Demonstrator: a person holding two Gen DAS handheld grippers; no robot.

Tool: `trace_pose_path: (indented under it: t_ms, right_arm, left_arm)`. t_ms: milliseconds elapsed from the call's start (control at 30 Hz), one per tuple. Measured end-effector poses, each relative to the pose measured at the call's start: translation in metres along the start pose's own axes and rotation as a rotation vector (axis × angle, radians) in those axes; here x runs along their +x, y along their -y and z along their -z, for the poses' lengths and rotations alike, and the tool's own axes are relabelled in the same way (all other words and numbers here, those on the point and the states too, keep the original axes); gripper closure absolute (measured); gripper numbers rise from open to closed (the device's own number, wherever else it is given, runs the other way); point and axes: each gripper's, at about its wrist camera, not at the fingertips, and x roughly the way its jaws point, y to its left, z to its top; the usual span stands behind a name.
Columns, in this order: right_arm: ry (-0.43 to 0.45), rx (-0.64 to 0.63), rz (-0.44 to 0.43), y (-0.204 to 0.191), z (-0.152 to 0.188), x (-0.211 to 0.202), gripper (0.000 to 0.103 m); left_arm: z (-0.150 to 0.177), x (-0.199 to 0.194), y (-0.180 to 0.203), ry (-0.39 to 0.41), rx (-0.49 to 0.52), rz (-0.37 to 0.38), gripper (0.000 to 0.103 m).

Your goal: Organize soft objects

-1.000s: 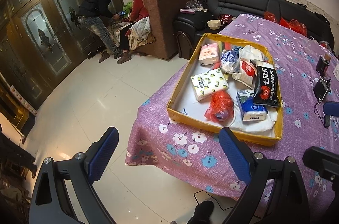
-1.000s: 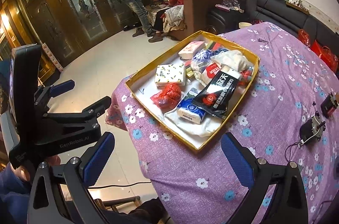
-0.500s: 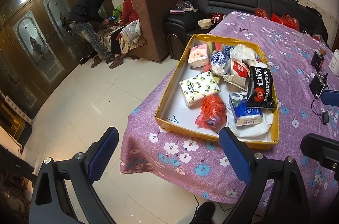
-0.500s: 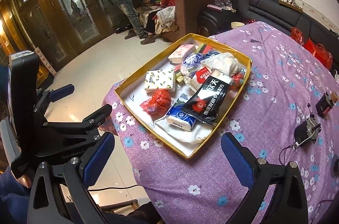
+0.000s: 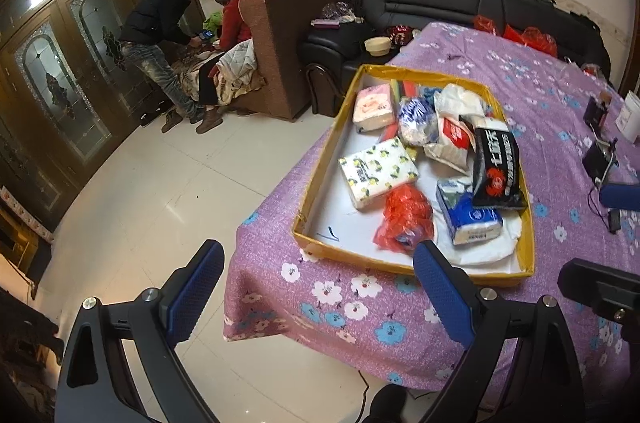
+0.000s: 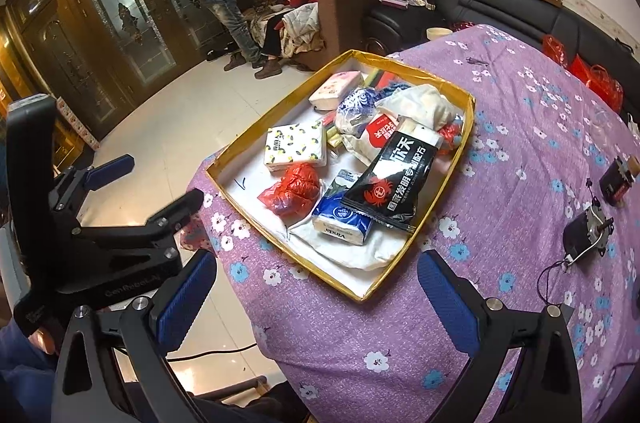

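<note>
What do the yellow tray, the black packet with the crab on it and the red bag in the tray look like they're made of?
Yellow tray: probably cardboard, matte, with creased, dented walls and a white inside.
Black packet: glossy plastic film, judging by its sheen and crimped end.
Red bag: thin crinkled plastic, slightly see-through and shiny.

place: home living room — black sofa [image 5: 460, 3] | brown armchair [image 5: 296, 35] | tiled floor [image 5: 152, 191]

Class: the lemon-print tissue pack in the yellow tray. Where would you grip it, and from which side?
Grip the lemon-print tissue pack across its two long sides, coming down from above. It lies flat with its broad face up, and bare tray floor on its left gives one finger room; other packs crowd its right edge.
</note>
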Motion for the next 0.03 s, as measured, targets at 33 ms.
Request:
trace_pose_path:
  t_ms: [33]
  right_arm:
    - [-0.003,0.004,0.003,0.0001,-0.0001,0.0013,0.001]
  left_arm:
    - [-0.0008,0.0015,-0.0012,-0.003,-0.001,0.001,0.008]
